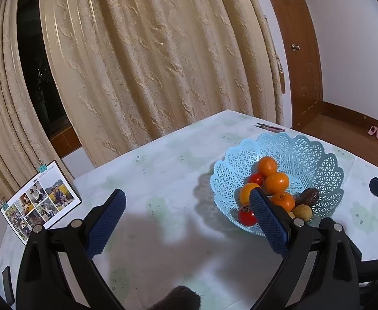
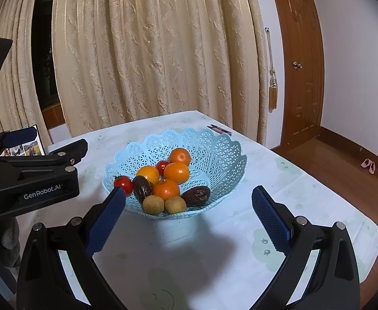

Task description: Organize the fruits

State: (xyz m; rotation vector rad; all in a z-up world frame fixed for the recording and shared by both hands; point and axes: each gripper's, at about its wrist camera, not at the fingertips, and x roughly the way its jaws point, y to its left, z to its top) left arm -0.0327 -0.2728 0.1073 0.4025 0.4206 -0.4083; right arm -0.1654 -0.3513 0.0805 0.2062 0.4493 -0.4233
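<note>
The worktop (image 2: 214,232) carries a pale blue lattice basket (image 2: 214,149) at its middle, at twelve o'clock from the right claw (image 2: 189,214); inside lie four oranges (image 2: 176,172), two red tomatoes (image 2: 123,183), two brown dates (image 2: 196,195), the right-hand one lengthwise from three to nine o'clock, and two tan round fruits (image 2: 175,204); both the right claw and the left claw (image 1: 189,206) gape wide, holding nothing.

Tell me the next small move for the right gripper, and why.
Probably ease the right gripper forward and down toward the near brown round fruit in the blue basket. Both grippers are open and empty, all fruit lies mixed in the basket, and that one sits closest to the front rim, unobstructed.
</note>
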